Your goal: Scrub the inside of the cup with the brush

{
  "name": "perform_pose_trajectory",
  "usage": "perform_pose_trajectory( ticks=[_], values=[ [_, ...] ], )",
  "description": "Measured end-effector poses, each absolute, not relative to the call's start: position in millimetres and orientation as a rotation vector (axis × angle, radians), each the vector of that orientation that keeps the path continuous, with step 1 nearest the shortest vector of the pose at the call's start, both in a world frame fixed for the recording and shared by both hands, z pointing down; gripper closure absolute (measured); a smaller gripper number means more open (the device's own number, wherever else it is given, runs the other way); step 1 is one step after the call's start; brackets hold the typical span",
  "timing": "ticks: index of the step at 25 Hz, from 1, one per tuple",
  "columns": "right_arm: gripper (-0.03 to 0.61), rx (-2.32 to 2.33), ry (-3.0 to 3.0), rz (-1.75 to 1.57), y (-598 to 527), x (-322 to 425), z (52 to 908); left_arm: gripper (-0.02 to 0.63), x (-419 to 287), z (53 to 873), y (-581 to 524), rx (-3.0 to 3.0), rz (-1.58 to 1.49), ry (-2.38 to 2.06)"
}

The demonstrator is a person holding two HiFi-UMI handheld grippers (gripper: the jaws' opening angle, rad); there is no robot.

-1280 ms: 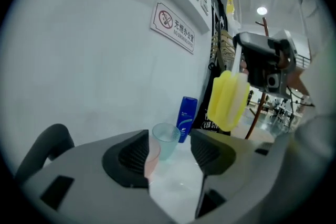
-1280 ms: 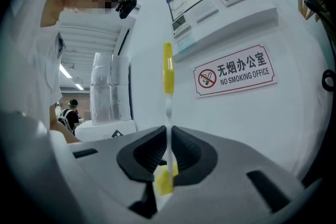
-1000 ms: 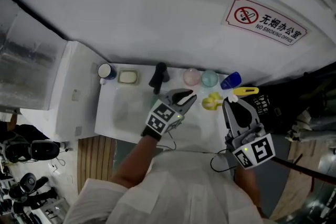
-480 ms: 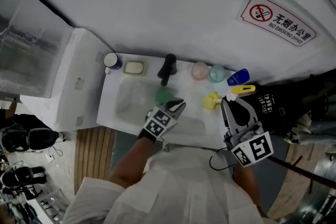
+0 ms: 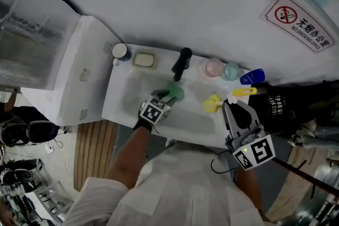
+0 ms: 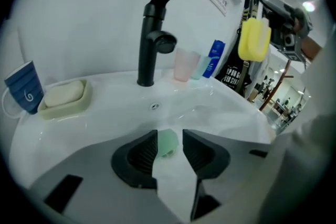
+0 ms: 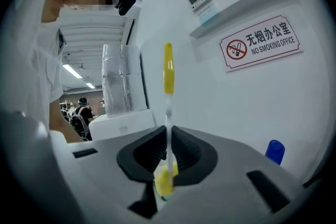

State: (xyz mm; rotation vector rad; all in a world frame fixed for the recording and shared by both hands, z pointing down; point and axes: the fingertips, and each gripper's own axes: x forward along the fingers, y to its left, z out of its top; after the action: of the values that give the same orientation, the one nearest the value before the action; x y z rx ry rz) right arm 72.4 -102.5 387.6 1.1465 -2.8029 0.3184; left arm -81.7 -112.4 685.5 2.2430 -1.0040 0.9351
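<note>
The left gripper's (image 6: 169,136) jaws are just opening, spread around the pale green plastic cup (image 5: 176,92). The right gripper (image 7: 169,136) is pinching the yellow-handled, white-stemmed brush (image 7: 168,68).

The left forearm (image 5: 126,153) reaches in from 7 o'clock in the head view towards 1 o'clock, and the left gripper (image 5: 167,95) at its end is tipped well downward. Its jaws have just been opening and stand apart. The green cup (image 6: 168,142) sits between them, close to the pad at 9 o'clock with a gap at the 3 o'clock pad. The right gripper (image 5: 237,105) sits at 4 o'clock, pointing towards 12 and nearly level. Its jaws are clamped on the thin shaft of the brush (image 7: 168,68), which rises to 12 o'clock in the right gripper view.
</note>
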Motion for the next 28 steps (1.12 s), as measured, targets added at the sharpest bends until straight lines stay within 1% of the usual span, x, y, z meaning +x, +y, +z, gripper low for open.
perform_pose_trajectory(
  ticks=[3, 6, 11, 14, 17, 22, 25, 28],
  values=[
    [0.549, 1.139, -2.799, 0.329, -102.2, 65.1, 391.6, 0.444, -100.9, 701.1, -119.3, 2.179, 0.972, -1.028],
    [0.549, 1.139, -2.793, 0.338, -104.0, 61.0, 395.2, 0.384, -112.7, 718.0, -122.5, 2.098, 0.982, -1.029],
    [0.549, 1.133, -2.777, 0.353, -106.6, 56.2, 401.2, 0.385, -115.4, 740.0, -128.6, 2.074, 1.012, -0.996],
    [0.549, 1.128, -2.767, 0.358, -108.6, 54.7, 403.8, 0.409, -112.5, 753.7, -128.0, 2.078, 1.073, -0.952],
    [0.549, 1.129, -2.758, 0.357, -109.8, 53.6, 405.2, 0.467, -108.7, 761.5, -125.3, 2.072, 1.106, -0.921],
    [0.549, 1.162, -2.747, 0.350, -110.7, 61.0, 403.9, 0.540, -90.5, 748.5, -124.6, 2.192, 1.142, -0.859],
    [0.549, 1.187, -2.745, 0.354, -109.6, 66.8, 403.2, 0.568, -76.0, 732.6, -114.7, 2.313, 1.282, -0.779],
    [0.548, 1.214, -2.751, 0.348, -107.3, 71.3, 400.6, 0.583, -64.3, 719.7, -106.6, 2.443, 1.495, -0.691]
  ],
)
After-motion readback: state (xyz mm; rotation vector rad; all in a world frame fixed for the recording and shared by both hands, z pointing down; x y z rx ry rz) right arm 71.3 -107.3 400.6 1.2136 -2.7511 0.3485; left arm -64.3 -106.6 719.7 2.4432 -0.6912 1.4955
